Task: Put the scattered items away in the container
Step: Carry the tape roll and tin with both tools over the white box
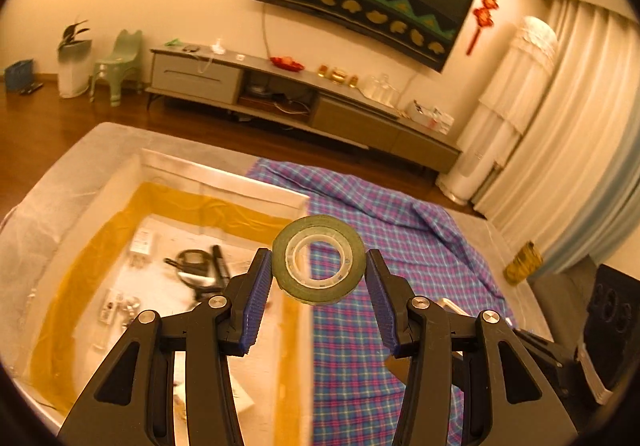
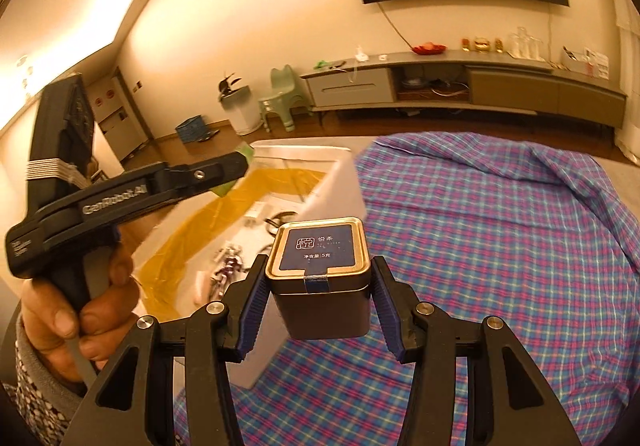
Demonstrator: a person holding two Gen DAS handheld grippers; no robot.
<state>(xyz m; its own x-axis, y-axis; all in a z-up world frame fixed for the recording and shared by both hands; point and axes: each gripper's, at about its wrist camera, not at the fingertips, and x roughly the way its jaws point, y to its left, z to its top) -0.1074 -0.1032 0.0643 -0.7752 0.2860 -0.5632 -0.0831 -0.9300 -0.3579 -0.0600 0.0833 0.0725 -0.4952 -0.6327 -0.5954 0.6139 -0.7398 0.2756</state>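
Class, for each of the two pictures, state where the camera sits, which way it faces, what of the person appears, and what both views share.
Left wrist: on the left tongs, facing forward and down past the gripped tape roll to the box; no body shows.
Right wrist: on the right tongs, facing the gripped tin; the left hand shows.
Shared: box, plaid cloth, TV cabinet.

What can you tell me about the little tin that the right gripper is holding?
The tin is small and squarish with rounded corners, dark metal by its look, with a gold-rimmed lid. The lid bears a dark blue label with a white emblem and Chinese characters, and a blue strip seals lid to body at the front. It is upright, tipped slightly toward the camera, clamped on both sides by the blue ribbed pads of the right gripper, in the air above the edge of the white box and the plaid cloth.
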